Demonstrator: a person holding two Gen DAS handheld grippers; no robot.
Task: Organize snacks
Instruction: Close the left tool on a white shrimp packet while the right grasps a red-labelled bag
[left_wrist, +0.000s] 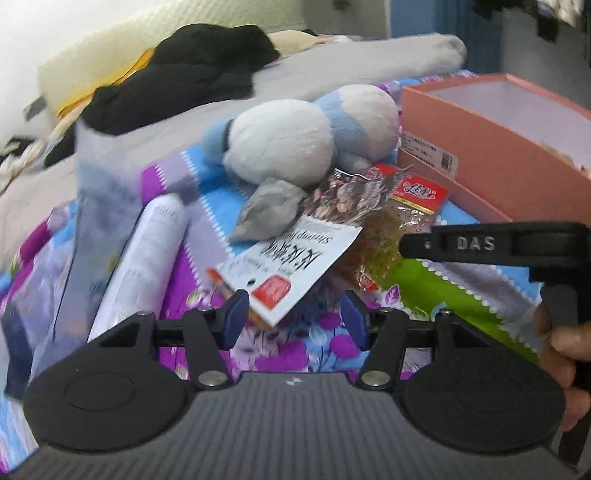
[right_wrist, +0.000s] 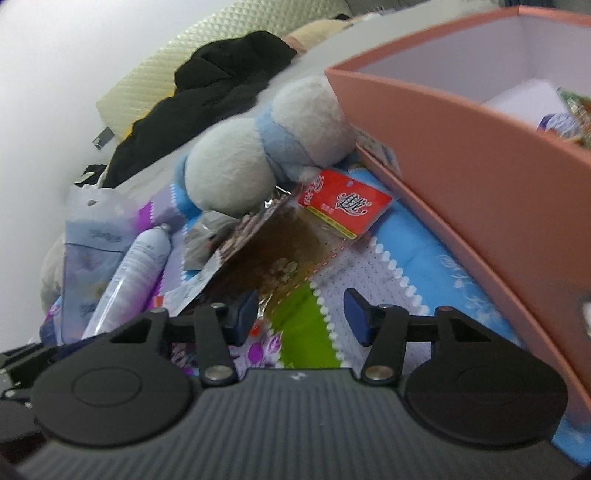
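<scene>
Snack packets lie on a flowered bedspread. A packet with a white label and dark print (left_wrist: 295, 258) lies just ahead of my open left gripper (left_wrist: 295, 314), its corner between the fingers. A clear packet of brown snacks with a red header (left_wrist: 417, 192) lies beyond it; it also shows in the right wrist view (right_wrist: 343, 203). My right gripper (right_wrist: 301, 314) is open and empty, its left finger at the brown packet's near edge (right_wrist: 284, 254). The pink box (right_wrist: 461, 155) stands right, with some packets inside (right_wrist: 569, 118).
A white-and-blue plush toy (left_wrist: 295, 136) lies behind the packets. A white bottle (left_wrist: 147, 254) and a bluish pouch (left_wrist: 99, 206) lie at left. Black clothes (left_wrist: 184, 74) and a grey blanket are farther back. The right gripper's black body (left_wrist: 517, 243) crosses the left view.
</scene>
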